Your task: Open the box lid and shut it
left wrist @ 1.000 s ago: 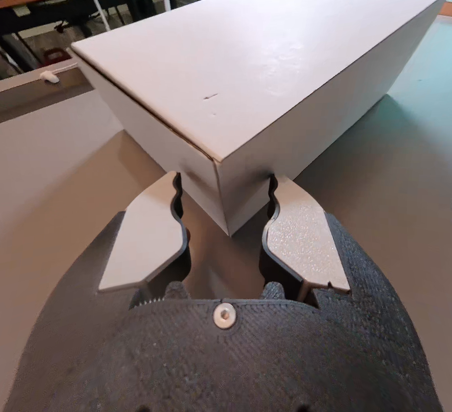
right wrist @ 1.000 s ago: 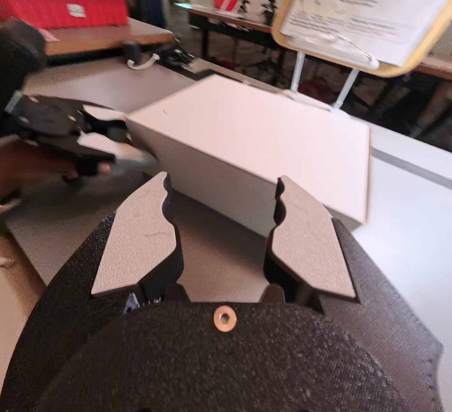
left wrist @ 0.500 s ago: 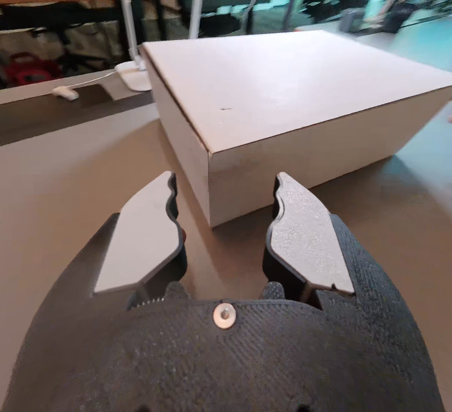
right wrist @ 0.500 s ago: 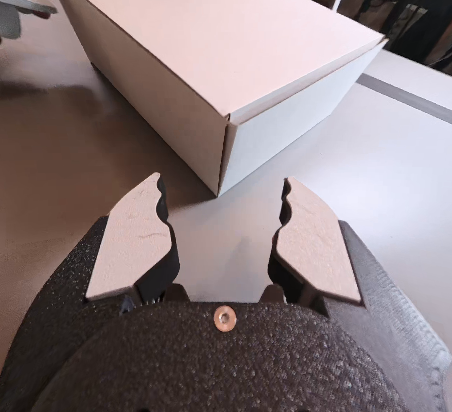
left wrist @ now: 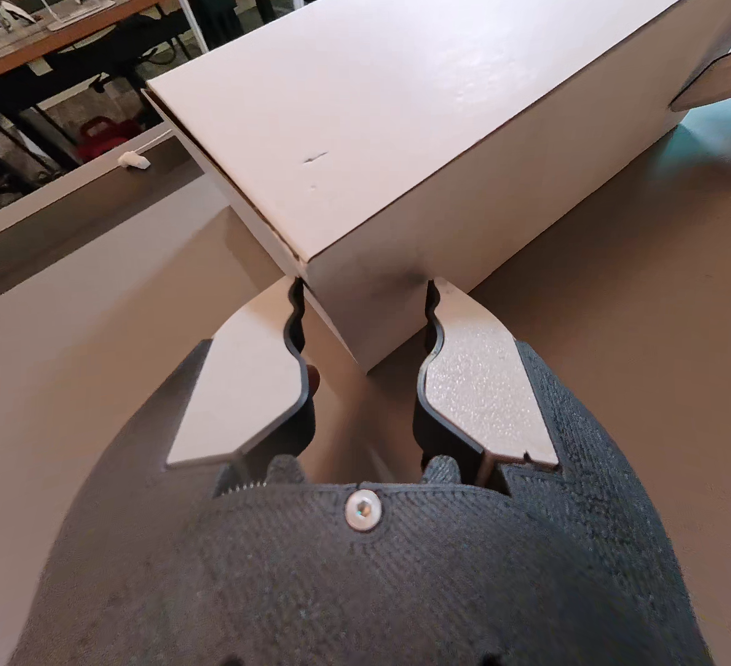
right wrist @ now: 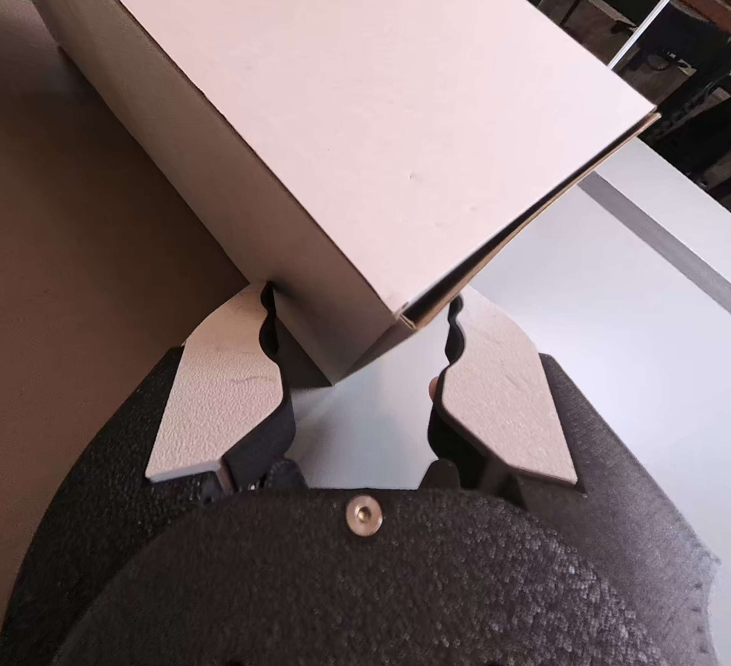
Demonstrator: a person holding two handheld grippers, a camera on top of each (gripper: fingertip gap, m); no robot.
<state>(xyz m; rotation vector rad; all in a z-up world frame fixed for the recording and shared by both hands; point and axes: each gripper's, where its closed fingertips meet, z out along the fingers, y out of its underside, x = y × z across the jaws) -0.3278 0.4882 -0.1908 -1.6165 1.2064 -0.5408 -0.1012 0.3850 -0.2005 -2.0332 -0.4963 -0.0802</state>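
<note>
Box (left wrist: 395,93) sits flat on the bench (left wrist: 99,330), white, with its lid (right wrist: 316,73) down on top. Your left gripper (left wrist: 362,283) is wide open, and one near corner of the box pokes in between its fingers. It holds nothing. Your right gripper (right wrist: 362,291) is wide open too, around the other near corner, and it holds nothing. At that corner, in the right wrist view, the lid's side edge stands a little away from the box wall, with a thin dark gap under it.
</note>
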